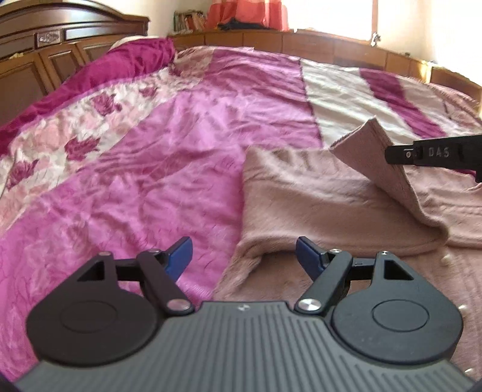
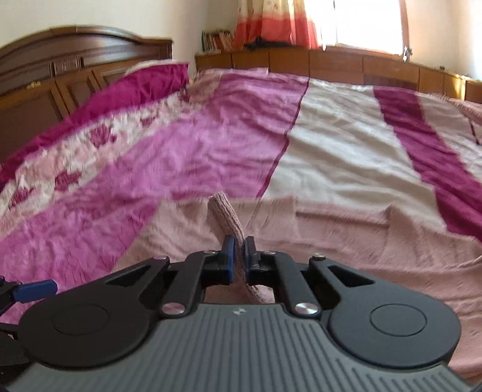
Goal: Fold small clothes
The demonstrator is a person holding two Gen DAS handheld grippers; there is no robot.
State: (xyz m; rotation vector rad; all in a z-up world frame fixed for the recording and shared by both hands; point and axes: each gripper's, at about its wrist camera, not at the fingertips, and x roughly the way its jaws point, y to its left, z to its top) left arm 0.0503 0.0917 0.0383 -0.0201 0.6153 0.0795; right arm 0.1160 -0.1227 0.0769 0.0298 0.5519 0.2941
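My right gripper (image 2: pixel 238 256) has its fingers clamped on a raised corner of the dusty-pink knit garment (image 1: pixel 316 193), which lies on the bed's magenta bedspread (image 1: pixel 168 144). My left gripper (image 1: pixel 244 256) hangs with fingers wide apart, empty, over the garment's near edge. Wooden headboard (image 1: pixel 45 45) left, bright window (image 2: pixel 361 21) beyond; open bedspread lies ahead.

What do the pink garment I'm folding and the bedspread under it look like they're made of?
Garment: looks like soft fuzzy knit, wool or acrylic; the edge pinched in the right tool shows ribbed stitches, matte finish. Bedspread: looks like thin crinkled woven fabric with a slight sheen, perhaps satin-like polyester; fine wrinkles catch the light.
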